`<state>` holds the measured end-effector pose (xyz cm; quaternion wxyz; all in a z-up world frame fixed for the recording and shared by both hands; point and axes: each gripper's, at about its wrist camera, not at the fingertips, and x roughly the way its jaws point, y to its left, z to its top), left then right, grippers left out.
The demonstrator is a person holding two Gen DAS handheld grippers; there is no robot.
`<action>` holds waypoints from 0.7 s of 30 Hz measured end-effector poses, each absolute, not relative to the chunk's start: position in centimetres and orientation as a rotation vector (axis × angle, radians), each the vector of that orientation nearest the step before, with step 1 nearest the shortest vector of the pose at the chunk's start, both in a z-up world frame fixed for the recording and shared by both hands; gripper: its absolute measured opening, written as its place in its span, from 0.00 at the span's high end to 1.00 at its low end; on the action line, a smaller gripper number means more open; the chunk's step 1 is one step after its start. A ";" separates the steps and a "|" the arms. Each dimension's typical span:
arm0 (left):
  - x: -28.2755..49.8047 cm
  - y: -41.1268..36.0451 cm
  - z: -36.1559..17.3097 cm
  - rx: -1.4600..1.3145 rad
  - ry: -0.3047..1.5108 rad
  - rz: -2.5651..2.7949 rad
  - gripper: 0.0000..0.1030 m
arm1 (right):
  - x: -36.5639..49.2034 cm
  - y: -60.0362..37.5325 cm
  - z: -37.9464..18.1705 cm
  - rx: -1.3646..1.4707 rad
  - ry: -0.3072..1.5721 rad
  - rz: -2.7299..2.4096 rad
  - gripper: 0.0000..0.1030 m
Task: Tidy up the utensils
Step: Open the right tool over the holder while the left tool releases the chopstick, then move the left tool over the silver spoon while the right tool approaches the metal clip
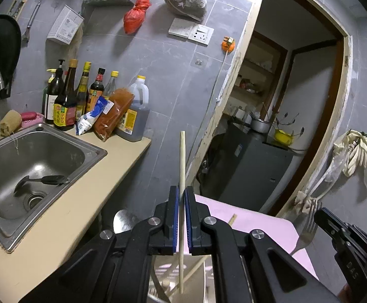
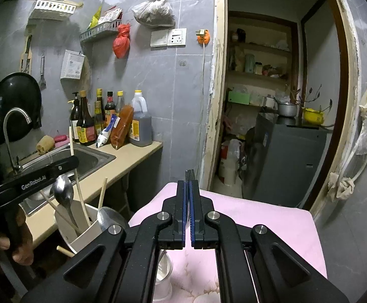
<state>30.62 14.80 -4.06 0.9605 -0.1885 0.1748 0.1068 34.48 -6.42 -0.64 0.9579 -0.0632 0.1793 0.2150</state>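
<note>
The left gripper (image 1: 182, 197) is closed on a single wooden chopstick (image 1: 182, 161), which passes between the blue pads (image 1: 176, 217) and stands nearly upright. Its upper end rises well above the fingertips, and its lower end reaches down into the white utensil holder (image 2: 87, 229) below the gripper. The chopstick is pale, thin and straight.

The holder stands just beside the left edge of the pink-covered table (image 2: 259, 217), close to the front edge of the beige counter (image 1: 64, 217). In the right wrist view it contains two metal spoons (image 2: 63, 193) with the bowls upward and several more chopsticks (image 2: 102, 193) leaning at different angles, so the opening is already rather crowded. One more chopstick end (image 2: 64, 251) shows low beside the holder.

The right gripper (image 2: 189, 192) is fully closed; between its pads I see nothing in its own view. In the left wrist view a metal fork (image 1: 307, 229) appears at its tip, but whether it is held I cannot tell. This gripper hovers over the pink table, whose surface in front of it is free.

The steel sink (image 1: 87, 151) is set in the counter, with a dark ladle (image 1: 42, 180) lying inside. Bottles (image 1: 67, 101) stand along the back edge of the counter at the wall.
</note>
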 end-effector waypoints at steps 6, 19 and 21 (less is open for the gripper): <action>29.5 14.0 -3.7 -0.340 0.399 0.181 0.89 | 33.6 -6.9 -0.5 -0.135 0.386 0.436 0.97; 25.8 12.6 -1.5 -0.337 0.398 0.146 0.28 | 30.1 -11.3 1.6 -0.052 0.387 0.367 0.57; 25.2 12.1 -0.9 -0.318 0.400 0.143 0.17 | 29.5 -12.1 2.1 -0.042 0.384 0.353 0.46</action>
